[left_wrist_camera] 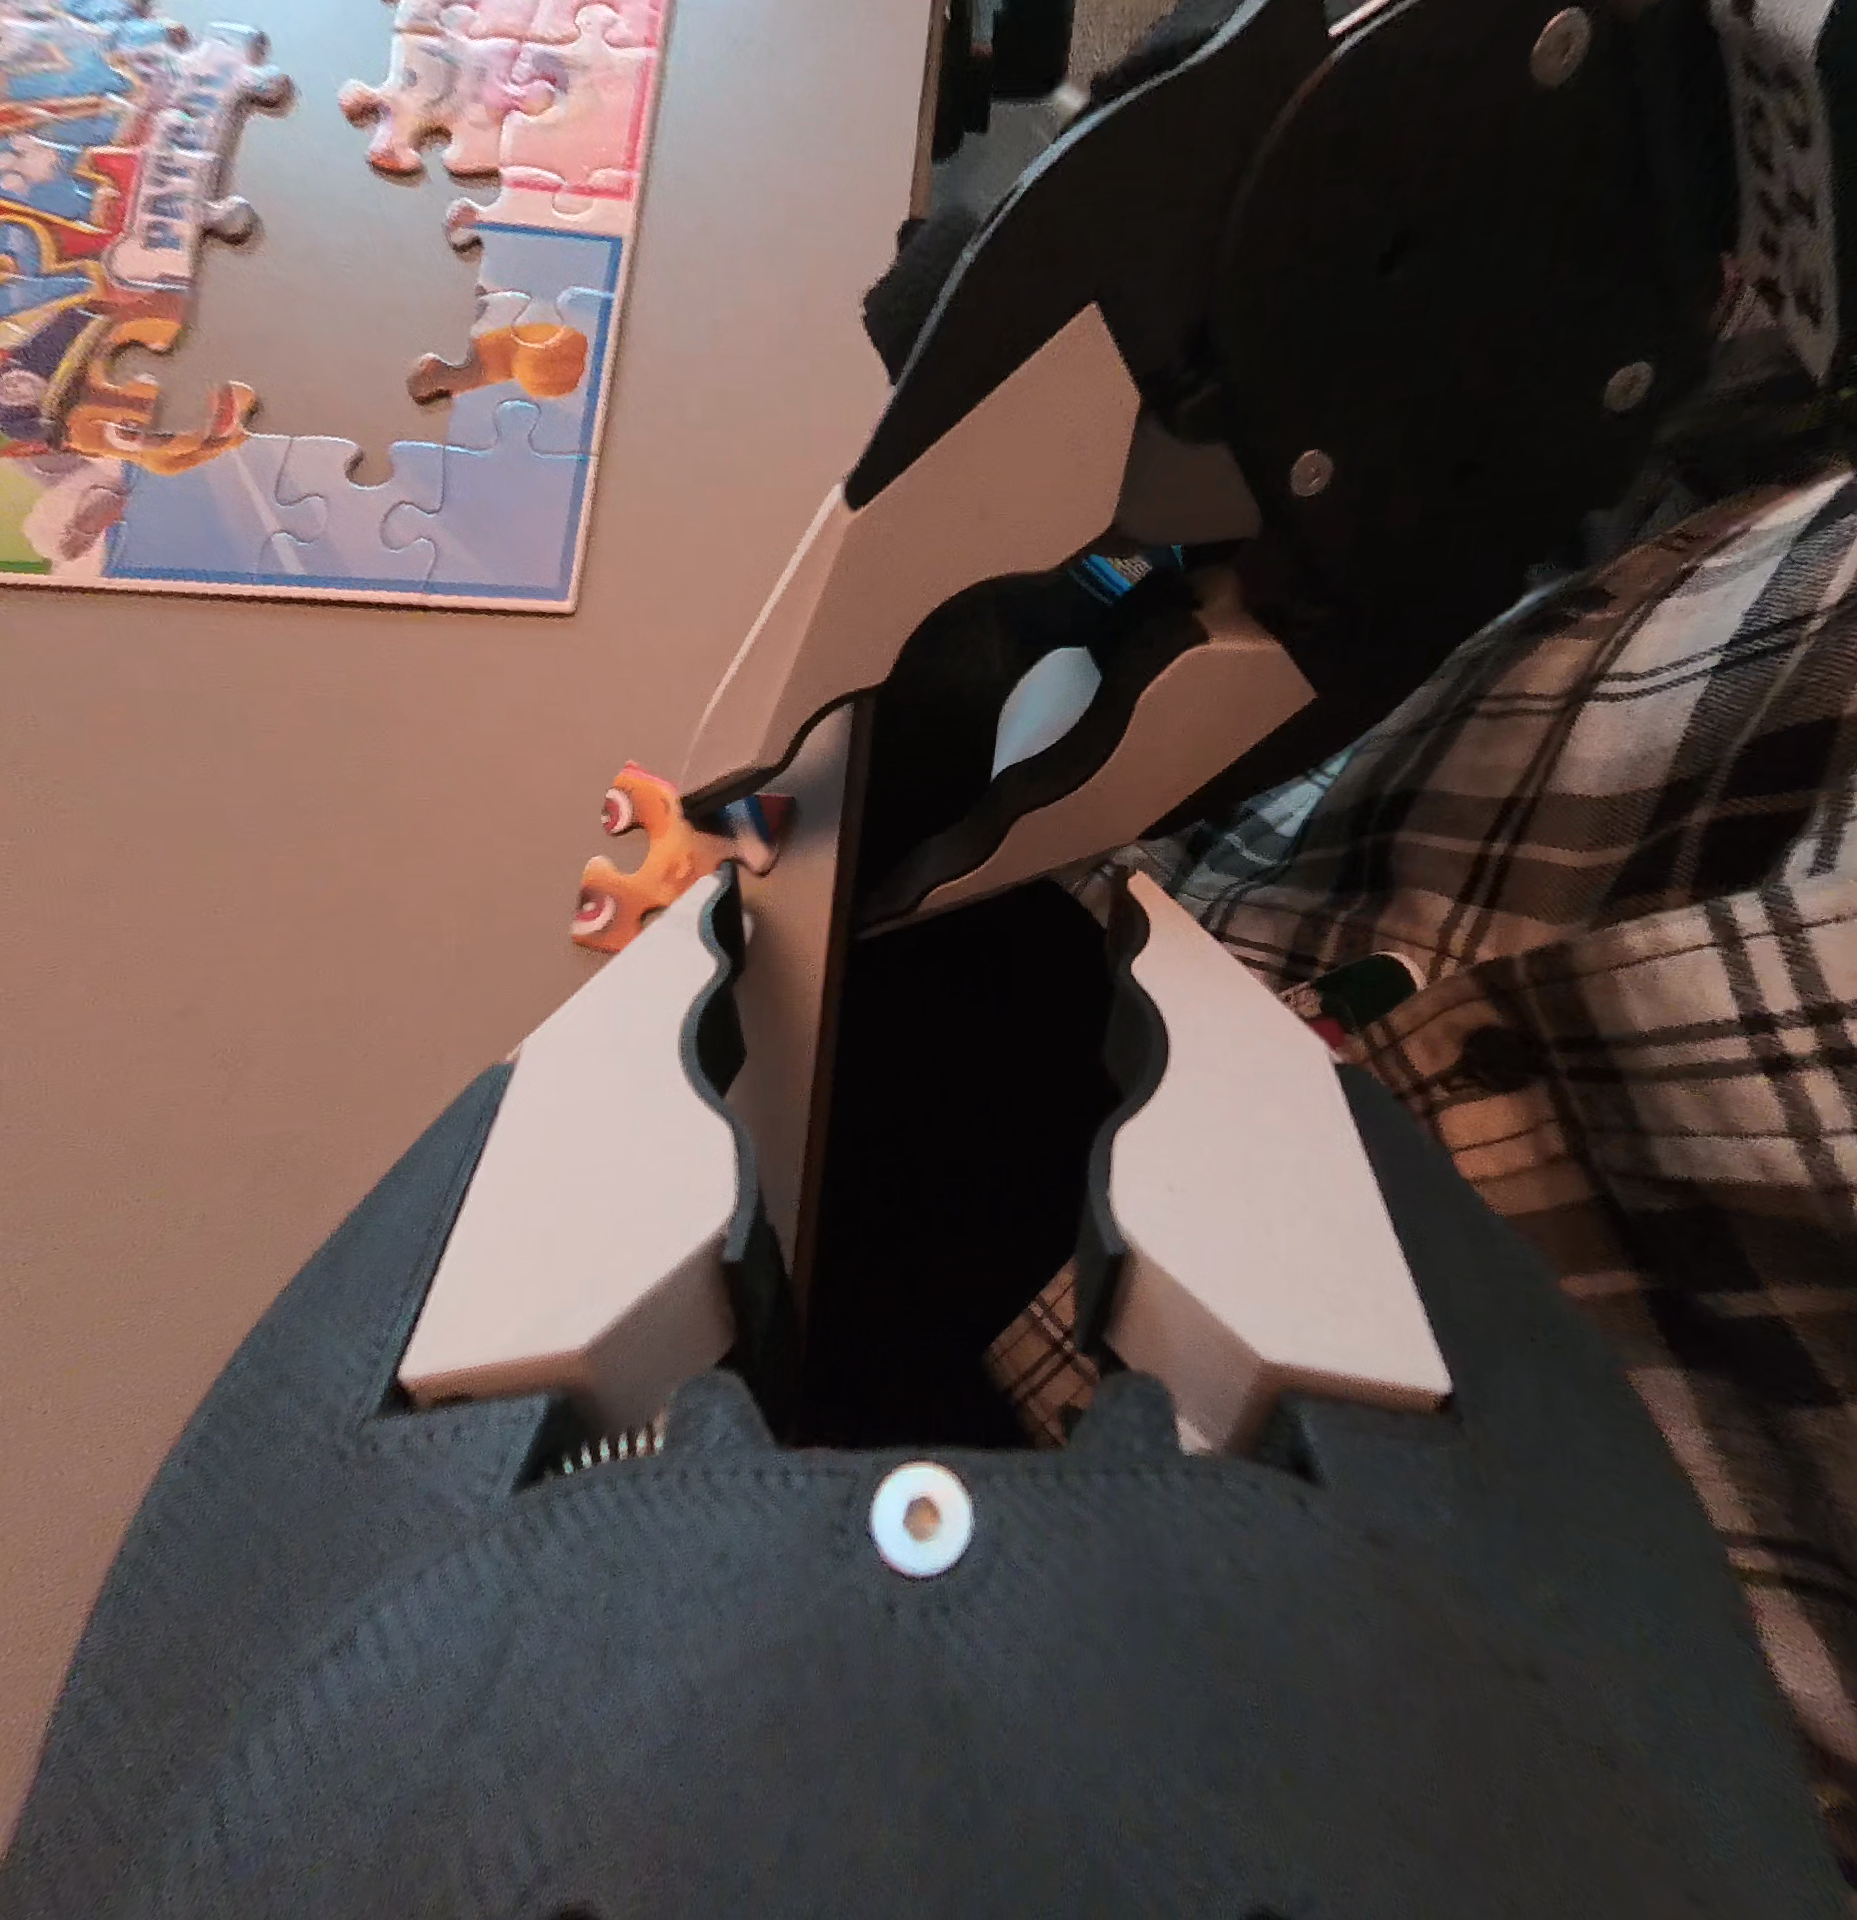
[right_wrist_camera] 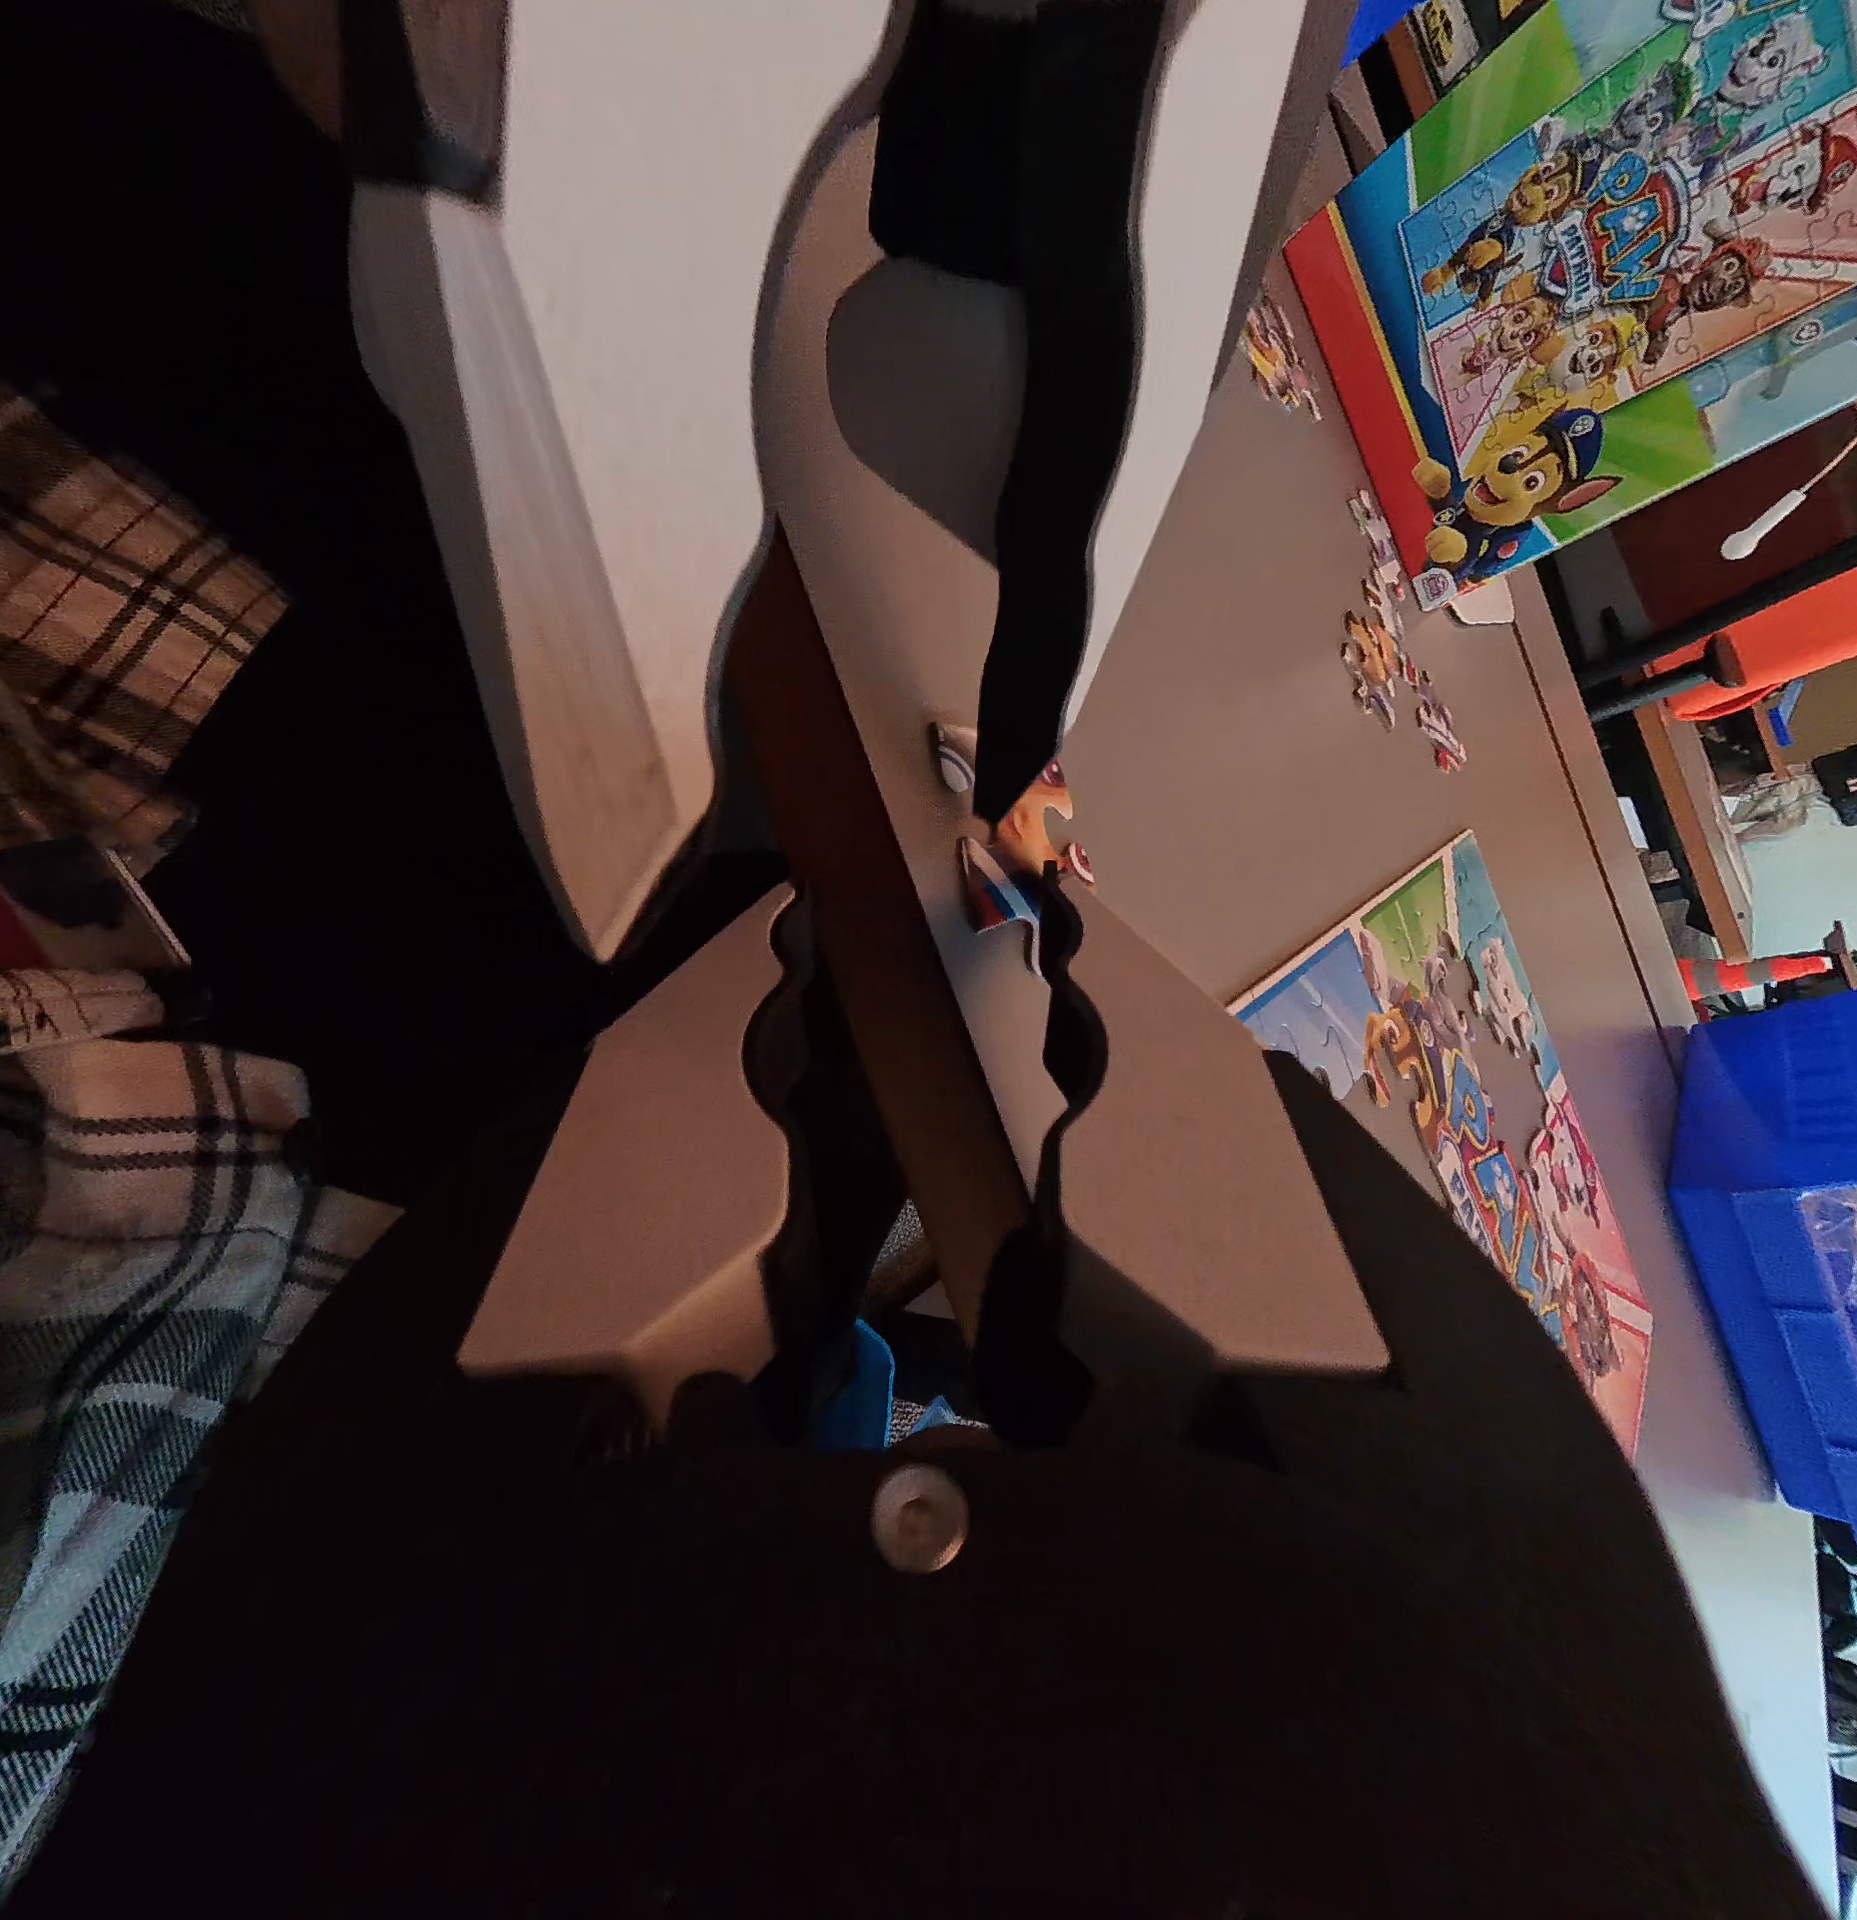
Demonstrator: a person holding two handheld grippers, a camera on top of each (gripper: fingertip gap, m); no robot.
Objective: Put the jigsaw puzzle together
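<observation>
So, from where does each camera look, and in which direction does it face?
Left wrist view: sits on the left claw, looks along the table edge at the loose puzzle piece, with the right claw opposite; a plaid sleeve shows.
Right wrist view: sits on the right claw, faces the same piece and the left claw; the puzzle box lies beyond.
Shared: the piece, the unfinished puzzle, both claws.
</observation>
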